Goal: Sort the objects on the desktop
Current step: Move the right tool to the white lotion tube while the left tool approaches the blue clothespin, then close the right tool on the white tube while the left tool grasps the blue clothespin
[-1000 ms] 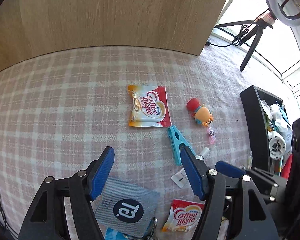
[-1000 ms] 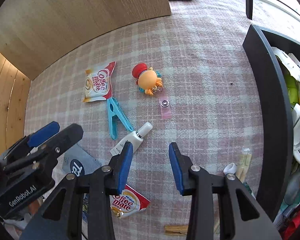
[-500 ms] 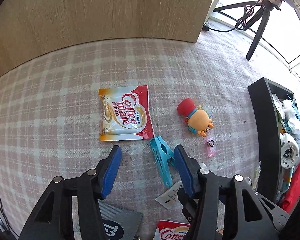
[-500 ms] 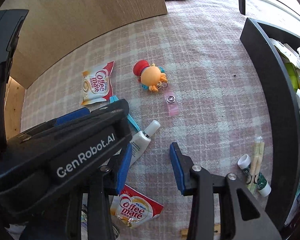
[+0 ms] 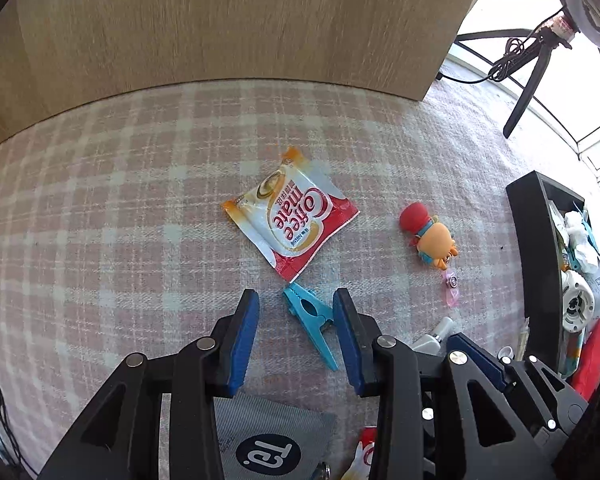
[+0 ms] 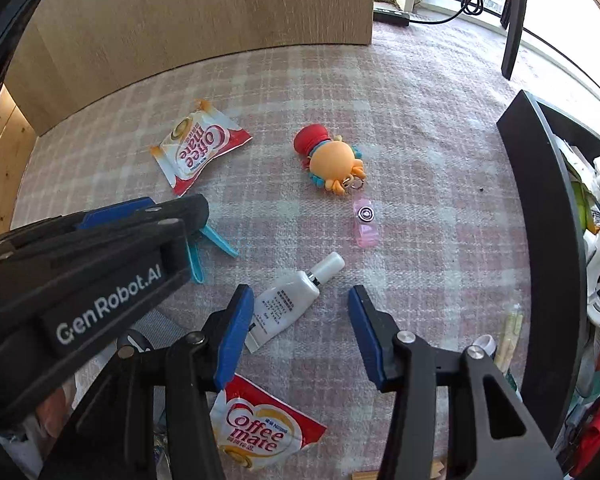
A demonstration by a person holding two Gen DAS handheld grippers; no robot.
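Behind left hand-held gripper (image 6: 148, 216) | blue clip (image 6: 216, 240) half hidden

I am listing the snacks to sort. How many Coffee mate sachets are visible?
2: one sachet beyond the blue clip, another under the right gripper. More may be hidden.

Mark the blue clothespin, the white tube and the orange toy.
blue clothespin (image 5: 310, 314), left wrist view, on its hinge.
white tube (image 6: 286, 306), right wrist view, mid body.
orange toy (image 6: 334, 158), right wrist view, on its head.
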